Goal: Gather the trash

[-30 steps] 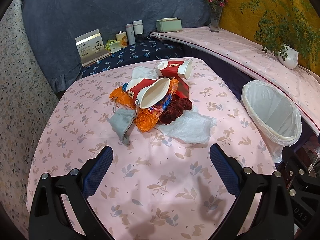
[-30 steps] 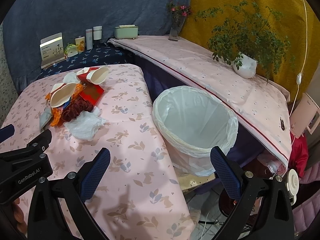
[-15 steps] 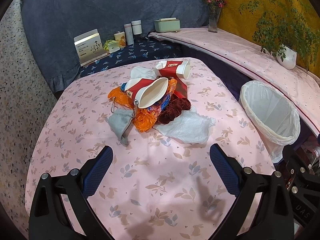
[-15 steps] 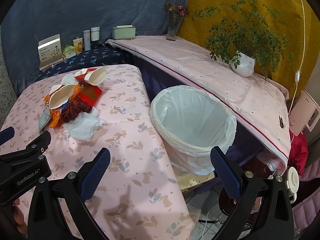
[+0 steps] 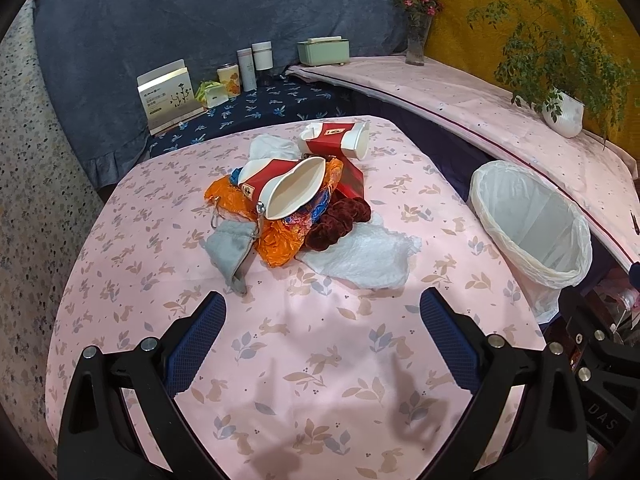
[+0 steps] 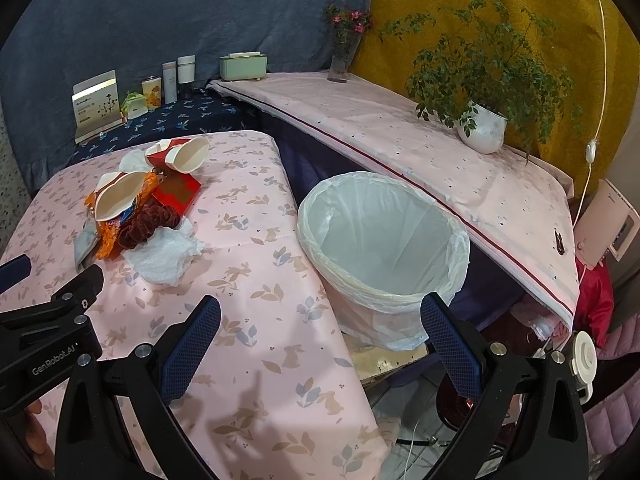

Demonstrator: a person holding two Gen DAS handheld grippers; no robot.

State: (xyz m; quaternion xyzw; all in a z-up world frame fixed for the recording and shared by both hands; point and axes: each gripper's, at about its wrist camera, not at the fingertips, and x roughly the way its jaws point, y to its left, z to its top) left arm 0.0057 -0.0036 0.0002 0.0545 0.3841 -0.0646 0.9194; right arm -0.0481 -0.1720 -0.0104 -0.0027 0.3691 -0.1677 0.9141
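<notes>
The left gripper [image 5: 322, 312] hovered above the near part of the pink rabbit-print tablecloth [image 5: 320, 360], its jaws spread wide with nothing between the blue pads [image 5: 196, 338]. The right gripper [image 6: 320, 316] was likewise wide apart and empty, held over the table's right edge just in front of the waste bin [image 6: 384, 248].

The trash sat in 1 heap near the middle of the table, well ahead of the left gripper. A crushed red-and-white paper cup [image 5: 286, 190] lay on its side on top, mouth toward the camera, over an orange plastic wrapper [image 5: 280, 244]. A 2nd paper cup [image 5: 340, 142] lay tipped at the far side of the heap, beside a red packet [image 5: 352, 180]. A dark red scrunchie [image 5: 338, 222] touched the wrapper's right edge and rested partly on a crumpled white tissue [image 5: 368, 256], the nearest piece to the bin. A grey drawstring pouch [image 5: 230, 250] lay at the heap's left.

The bin, lined with a white bag and empty as far as could be seen, stood off the table's right side, below tabletop level. A potted plant [image 6: 482, 128] and a vase of pink flowers [image 6: 344, 56] stood on the pink-covered ledge [image 6: 400, 132] behind it.
</notes>
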